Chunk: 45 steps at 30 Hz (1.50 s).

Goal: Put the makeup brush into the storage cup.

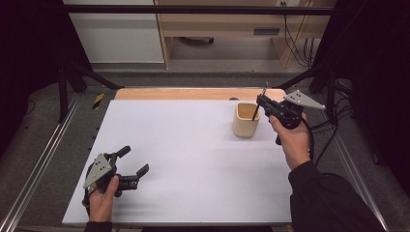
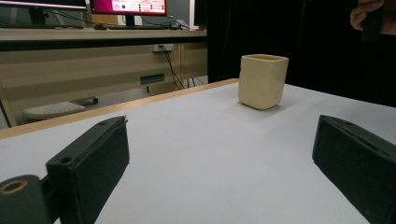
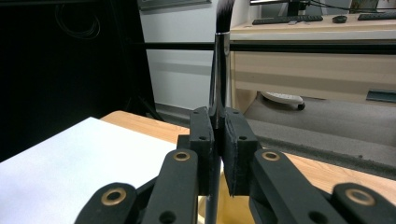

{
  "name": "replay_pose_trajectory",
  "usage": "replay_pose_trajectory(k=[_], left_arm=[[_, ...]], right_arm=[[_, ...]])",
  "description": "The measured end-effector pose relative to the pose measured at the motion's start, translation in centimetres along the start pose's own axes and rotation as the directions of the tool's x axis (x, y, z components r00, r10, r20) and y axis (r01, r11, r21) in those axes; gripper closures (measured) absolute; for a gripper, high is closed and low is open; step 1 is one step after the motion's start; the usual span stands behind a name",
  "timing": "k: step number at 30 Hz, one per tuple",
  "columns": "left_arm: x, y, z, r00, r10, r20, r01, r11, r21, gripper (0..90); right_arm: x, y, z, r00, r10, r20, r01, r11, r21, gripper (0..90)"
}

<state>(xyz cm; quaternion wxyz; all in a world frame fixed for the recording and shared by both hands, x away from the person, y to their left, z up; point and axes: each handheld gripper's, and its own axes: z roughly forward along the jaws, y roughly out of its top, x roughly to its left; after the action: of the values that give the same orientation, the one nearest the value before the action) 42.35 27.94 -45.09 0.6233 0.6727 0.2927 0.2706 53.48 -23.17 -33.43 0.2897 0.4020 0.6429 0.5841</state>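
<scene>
Nearest me, the left gripper (image 1: 129, 170) is resting low over the white worktop (image 1: 183, 159), its fingers (image 2: 88, 163) spread apart around nothing. Farther back, the right gripper (image 1: 262, 101) is clamping a thin black brush (image 3: 220, 65), bristles up, its lower end dipping into the cream square-sided cup (image 1: 245, 120). No lettering is showing legibly anywhere.

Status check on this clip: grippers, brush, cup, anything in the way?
Right gripper shut on brush, bristles up, handle end over cup. Left gripper open, low over the table, holding nothing. Nothing blocking the cup.
</scene>
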Motion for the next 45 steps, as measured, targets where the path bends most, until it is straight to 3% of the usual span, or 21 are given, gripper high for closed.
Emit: replay_pose_trajectory(k=[26,45], left_arm=[[-0.1,0.1,0.1,0.9999,0.0,0.015,0.0,1.0,0.002,3.5],[-0.1,0.1,0.2,0.9997,0.009,0.023,-0.009,1.0,0.003,3.5]], right_arm=[[0.4,1.6,1.0,0.9989,-0.044,0.016,0.045,0.999,-0.018,83.7],[-0.6,1.3,2.0,0.9977,-0.046,0.051,0.047,0.999,-0.022,83.7]])
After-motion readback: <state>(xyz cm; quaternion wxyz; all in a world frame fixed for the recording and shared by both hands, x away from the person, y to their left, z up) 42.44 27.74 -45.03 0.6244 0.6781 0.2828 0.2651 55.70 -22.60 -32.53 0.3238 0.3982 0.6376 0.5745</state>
